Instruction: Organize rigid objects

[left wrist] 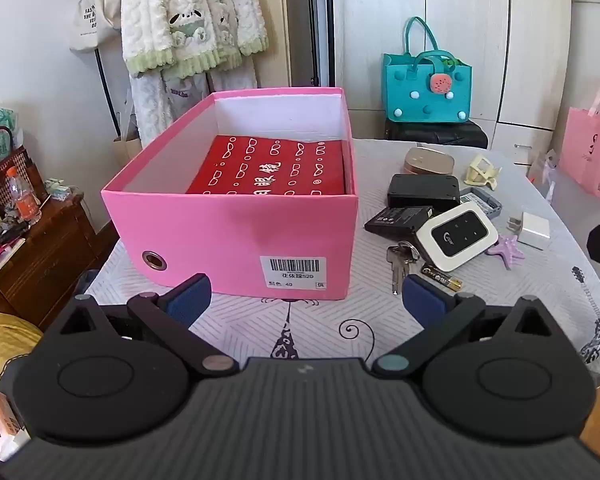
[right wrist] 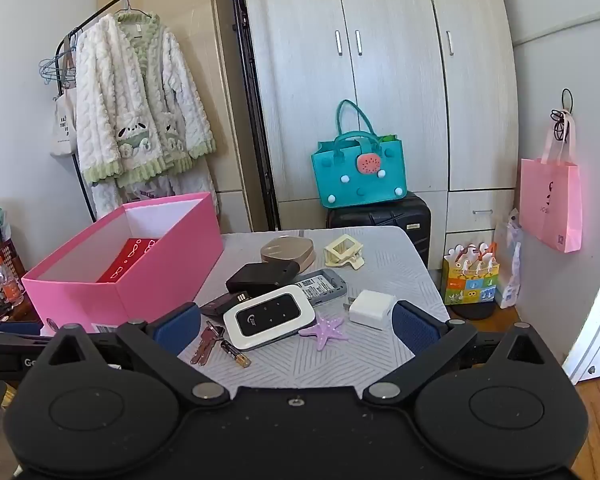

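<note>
A pink box [left wrist: 236,232] stands open on the table with a red box [left wrist: 272,168] inside; it also shows in the right wrist view [right wrist: 112,280]. To its right lies a pile: a white pocket router [left wrist: 456,240] [right wrist: 268,316], a black case [left wrist: 422,192], a gold case [left wrist: 428,160], a phone battery [left wrist: 400,220], keys [left wrist: 400,260], an AA battery [left wrist: 440,276], a purple starfish [right wrist: 326,330], a white charger [right wrist: 372,304] and a cream clip [right wrist: 342,252]. My left gripper [left wrist: 306,300] is open and empty before the box. My right gripper [right wrist: 296,328] is open and empty, above the pile's near side.
A teal bag [right wrist: 358,172] sits on a black suitcase [right wrist: 380,216] behind the table. A pink paper bag [right wrist: 550,204] hangs on the right wall. A wooden cabinet [left wrist: 40,256] with a bottle stands left. Robes hang on a rack [right wrist: 140,104].
</note>
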`<state>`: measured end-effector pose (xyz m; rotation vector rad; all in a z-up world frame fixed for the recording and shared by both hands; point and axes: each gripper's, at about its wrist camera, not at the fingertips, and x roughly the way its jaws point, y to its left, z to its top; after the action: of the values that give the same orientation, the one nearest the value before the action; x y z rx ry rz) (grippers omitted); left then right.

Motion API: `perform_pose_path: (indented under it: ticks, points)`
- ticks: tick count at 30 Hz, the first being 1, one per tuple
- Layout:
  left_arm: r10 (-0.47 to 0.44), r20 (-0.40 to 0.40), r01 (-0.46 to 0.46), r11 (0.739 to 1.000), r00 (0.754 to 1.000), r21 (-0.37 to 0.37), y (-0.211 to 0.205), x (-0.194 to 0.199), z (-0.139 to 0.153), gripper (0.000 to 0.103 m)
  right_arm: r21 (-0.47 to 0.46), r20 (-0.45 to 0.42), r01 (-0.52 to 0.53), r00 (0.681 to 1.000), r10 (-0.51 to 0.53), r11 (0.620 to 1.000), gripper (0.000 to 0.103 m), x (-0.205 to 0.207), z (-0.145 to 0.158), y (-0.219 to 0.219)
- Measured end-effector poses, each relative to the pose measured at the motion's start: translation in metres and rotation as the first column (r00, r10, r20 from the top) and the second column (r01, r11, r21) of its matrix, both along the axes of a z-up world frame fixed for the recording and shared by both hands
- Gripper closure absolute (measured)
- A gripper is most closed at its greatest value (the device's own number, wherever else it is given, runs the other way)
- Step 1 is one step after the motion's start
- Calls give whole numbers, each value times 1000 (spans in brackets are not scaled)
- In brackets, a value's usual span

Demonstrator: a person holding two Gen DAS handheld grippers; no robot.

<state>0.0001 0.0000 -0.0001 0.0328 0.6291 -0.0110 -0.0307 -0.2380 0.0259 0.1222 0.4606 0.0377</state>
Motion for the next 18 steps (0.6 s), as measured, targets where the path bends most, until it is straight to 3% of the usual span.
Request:
perform_pose_path:
  ticks: [18]
  points:
    - [-19, 22, 18, 999, 1000, 27, -6, -4, -2, 0, -32, 22, 31, 999, -30, 999, 0, -2, -8, -8]
